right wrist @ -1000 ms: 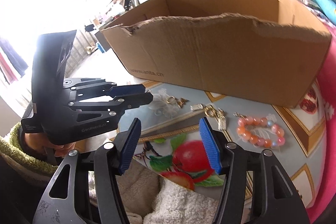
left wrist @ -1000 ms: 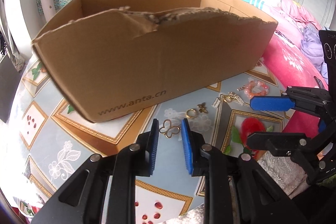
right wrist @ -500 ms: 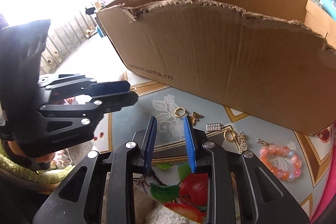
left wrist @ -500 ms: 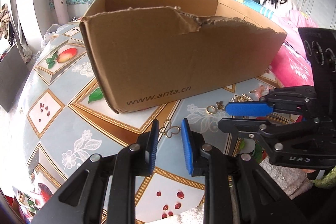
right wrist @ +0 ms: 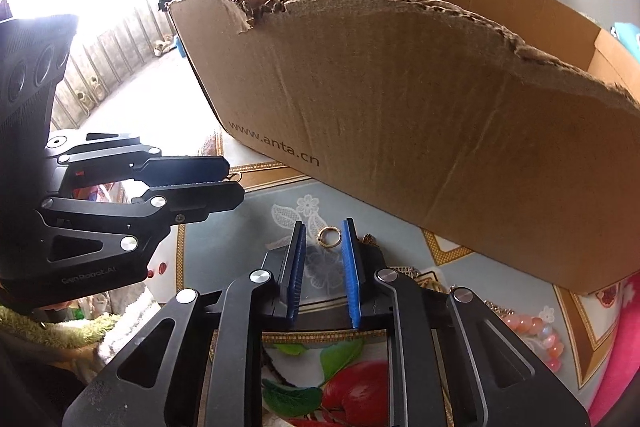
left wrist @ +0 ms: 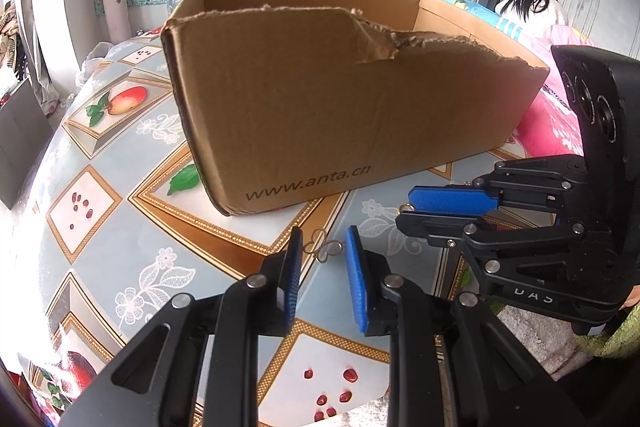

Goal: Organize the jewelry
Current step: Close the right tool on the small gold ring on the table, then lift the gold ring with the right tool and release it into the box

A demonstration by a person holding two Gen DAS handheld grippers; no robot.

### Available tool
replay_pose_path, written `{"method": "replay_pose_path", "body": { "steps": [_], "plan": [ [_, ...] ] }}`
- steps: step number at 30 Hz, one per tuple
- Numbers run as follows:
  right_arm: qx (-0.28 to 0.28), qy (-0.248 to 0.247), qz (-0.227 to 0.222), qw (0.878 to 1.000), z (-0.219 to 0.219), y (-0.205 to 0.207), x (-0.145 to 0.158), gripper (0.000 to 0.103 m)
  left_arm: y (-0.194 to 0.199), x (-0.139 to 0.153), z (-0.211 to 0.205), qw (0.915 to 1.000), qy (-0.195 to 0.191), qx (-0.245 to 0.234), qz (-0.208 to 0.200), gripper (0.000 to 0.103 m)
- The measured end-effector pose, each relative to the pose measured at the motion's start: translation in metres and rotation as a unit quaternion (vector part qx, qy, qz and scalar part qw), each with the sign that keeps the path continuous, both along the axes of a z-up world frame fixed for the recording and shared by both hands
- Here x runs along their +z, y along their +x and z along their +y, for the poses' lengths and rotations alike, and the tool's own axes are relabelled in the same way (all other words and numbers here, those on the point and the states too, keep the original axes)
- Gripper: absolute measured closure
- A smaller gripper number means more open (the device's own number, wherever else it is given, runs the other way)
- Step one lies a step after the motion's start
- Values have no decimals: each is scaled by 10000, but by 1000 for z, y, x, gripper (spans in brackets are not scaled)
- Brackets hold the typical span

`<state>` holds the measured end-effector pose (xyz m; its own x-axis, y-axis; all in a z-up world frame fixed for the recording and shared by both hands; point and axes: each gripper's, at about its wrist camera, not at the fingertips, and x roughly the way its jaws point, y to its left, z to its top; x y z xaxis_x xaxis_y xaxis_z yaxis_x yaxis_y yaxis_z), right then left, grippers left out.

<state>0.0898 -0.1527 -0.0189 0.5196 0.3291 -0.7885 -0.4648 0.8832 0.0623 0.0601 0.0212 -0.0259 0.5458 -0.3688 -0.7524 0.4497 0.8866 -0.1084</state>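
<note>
Since prev: right gripper has slid left along the table; jaws have just been closing, from wide to narrow.
R claw: narrow gap, blue pads either side of small gold ring; ring lies on tablecloth between the tips, pads not seen pressing it.
L claw: left gripper at narrow gap, unchanged; thin gold butterfly-shaped wire piece lies just past the tips, no contact seen.
Room: both claws side by side, near each other.
Other jewelry: pink bead bracelet w/ gold bits at right on fruit-print tablecloth.
Far edge: torn brown cardboard box just behind, ragged top rim.
</note>
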Motion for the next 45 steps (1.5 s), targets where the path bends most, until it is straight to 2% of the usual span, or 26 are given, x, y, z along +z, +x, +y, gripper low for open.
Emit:
{"method": "replay_pose_path", "body": {
  "steps": [3,12,22,30,33,36,39,42,45],
  "plan": [
    [29,-67,-41,10000,-2,0,1,93,0,-1,0,10000,1,10,8,82],
    [30,32,5,10000,-7,1,4,94,0,1,0,10000,11,20,-29,82],
    [-20,279,-116,9995,-29,-5,27,94,-15,14,-2,9997,5,-122,-204,82],
    [-36,733,-460,9962,-59,-28,73,95,-36,60,1,9972,-384,-412,-499,82],
    [-90,938,-765,9926,-73,-33,98,94,-36,88,4,9930,-829,-561,-627,82],
    [-169,1095,-1089,9879,-84,-29,124,94,-27,110,3,9889,-1106,-654,-750,82],
    [-272,1140,-1209,9857,-94,-14,133,94,-11,125,-7,9873,-1139,-720,-838,82],
    [-344,1023,-1066,9884,-91,13,127,94,15,135,-25,9903,-929,-742,-718,82],
    [-352,1018,-633,9922,-99,47,122,94,50,136,-44,9936,-694,-824,-330,82]
  ]
}}
